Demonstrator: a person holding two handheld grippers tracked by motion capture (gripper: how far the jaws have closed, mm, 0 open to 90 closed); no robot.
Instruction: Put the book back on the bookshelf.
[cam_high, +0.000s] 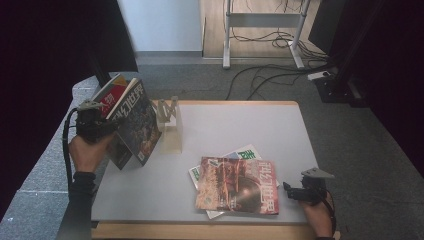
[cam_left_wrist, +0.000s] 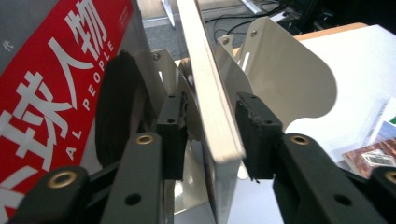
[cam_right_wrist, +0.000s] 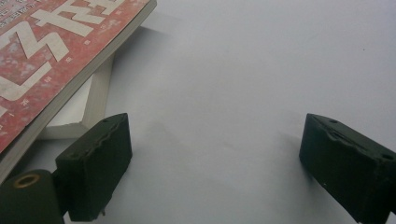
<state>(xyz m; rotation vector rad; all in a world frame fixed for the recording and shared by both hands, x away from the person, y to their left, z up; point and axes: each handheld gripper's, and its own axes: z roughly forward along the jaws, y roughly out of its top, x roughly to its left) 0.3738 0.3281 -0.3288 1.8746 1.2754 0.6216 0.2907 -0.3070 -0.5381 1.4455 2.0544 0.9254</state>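
My left gripper (cam_high: 107, 126) is raised over the table's left edge, shut on a dark-cover magazine (cam_high: 136, 125) that tilts upward. In the left gripper view its jaws (cam_left_wrist: 212, 135) clamp that magazine's pale page edge (cam_left_wrist: 210, 93). A red-cover magazine (cam_left_wrist: 51, 88) leans outside the left jaw, also seen behind the dark one (cam_high: 112, 94). My right gripper (cam_high: 289, 190) rests open near the front right of the table, just right of a red-brown magazine (cam_high: 237, 185). Nothing sits between its jaws (cam_right_wrist: 215, 158); the red-brown magazine's corner (cam_right_wrist: 56, 46) lies beside one of them.
A white metal bookend rack (cam_high: 170, 122) (cam_left_wrist: 285, 79) stands at the table's back left, just beyond the held magazine. Under the red-brown magazine lies a green-and-white one (cam_high: 243, 153) (cam_right_wrist: 95, 100). The pale table (cam_high: 240, 125) is bare at the back right. Cables cross the floor behind.
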